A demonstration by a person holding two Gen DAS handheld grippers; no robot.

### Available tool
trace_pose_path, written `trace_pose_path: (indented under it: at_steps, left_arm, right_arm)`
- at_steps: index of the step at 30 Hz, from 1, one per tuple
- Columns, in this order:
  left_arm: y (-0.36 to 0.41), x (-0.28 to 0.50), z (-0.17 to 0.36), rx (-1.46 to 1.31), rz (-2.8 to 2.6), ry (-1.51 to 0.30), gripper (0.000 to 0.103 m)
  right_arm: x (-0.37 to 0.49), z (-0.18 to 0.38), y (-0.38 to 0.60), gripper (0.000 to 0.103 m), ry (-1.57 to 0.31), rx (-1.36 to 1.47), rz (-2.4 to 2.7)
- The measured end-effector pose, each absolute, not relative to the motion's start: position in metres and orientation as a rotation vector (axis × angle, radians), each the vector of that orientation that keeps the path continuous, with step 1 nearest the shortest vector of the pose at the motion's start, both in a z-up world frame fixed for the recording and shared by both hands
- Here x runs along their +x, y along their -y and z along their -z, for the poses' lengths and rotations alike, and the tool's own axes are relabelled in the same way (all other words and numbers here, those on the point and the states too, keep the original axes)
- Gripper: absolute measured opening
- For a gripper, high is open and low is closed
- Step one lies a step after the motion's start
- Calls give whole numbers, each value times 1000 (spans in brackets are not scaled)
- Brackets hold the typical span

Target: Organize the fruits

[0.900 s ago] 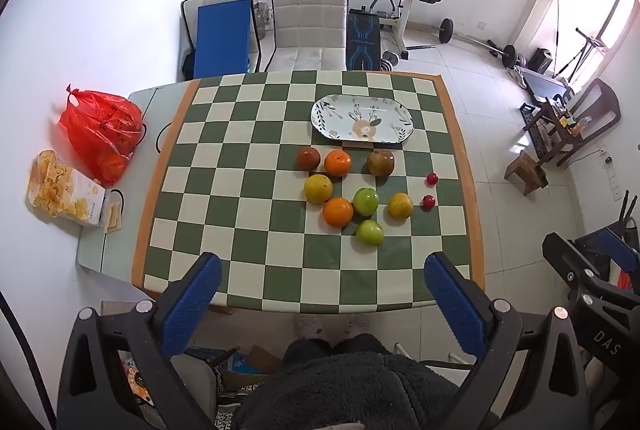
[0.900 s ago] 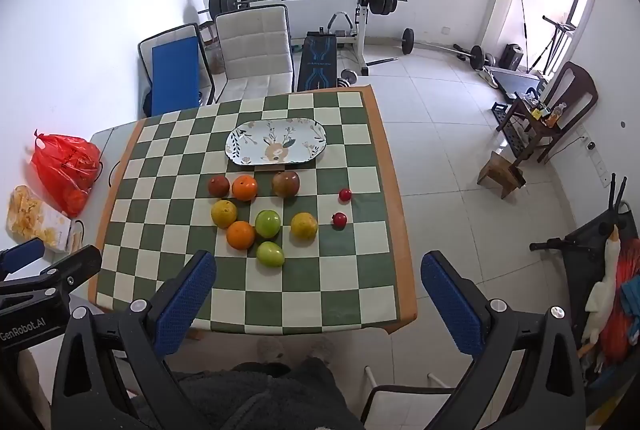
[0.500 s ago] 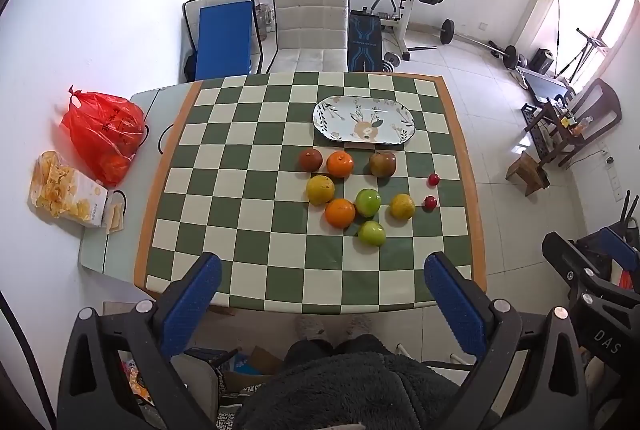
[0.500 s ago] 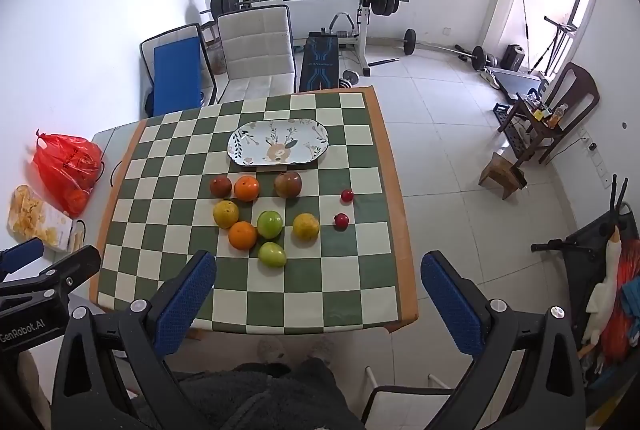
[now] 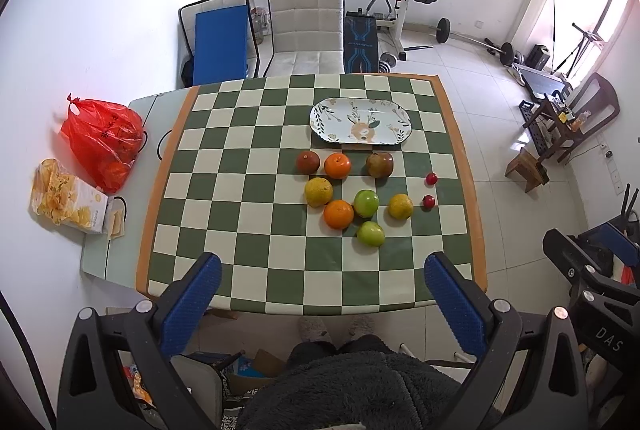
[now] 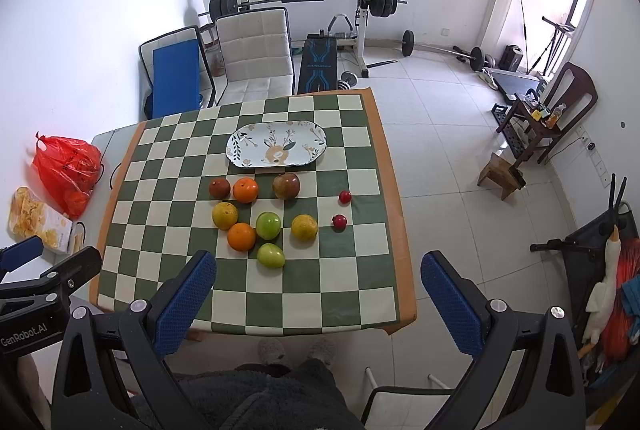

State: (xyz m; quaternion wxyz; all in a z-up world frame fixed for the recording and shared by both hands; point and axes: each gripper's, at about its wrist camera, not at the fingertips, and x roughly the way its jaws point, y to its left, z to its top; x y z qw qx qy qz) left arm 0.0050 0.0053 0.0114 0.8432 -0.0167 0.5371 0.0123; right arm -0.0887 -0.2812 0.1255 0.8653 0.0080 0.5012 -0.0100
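Little has shifted since earlier frames. Both the left gripper (image 5: 320, 288) and right gripper (image 6: 318, 284) are held wide open, empty, above the fruits (image 5: 352, 189).

Daylight is pouring in from the window (image 5: 600, 17) on my right, washing that corner pink-white. Both my views are staying bright and sharp in the middle. The fisheye is bending walls and floor tiles near the dark corners. The fruits (image 6: 268, 226) are casting faint shadows on the checkered tablecloth (image 6: 344, 294).

L gripper (image 5: 320, 294) + R gripper (image 6: 318, 290): jaws wide, nothing between, angled down.
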Motion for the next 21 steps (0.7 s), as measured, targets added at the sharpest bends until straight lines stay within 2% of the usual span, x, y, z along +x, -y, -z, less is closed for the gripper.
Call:
trace_pose_path:
  at_steps: [21]
  left_arm:
    - [-2, 7, -13, -34, -27, -1129, 103]
  right_arm:
    - [-91, -128, 281, 103, -1047, 18, 19]
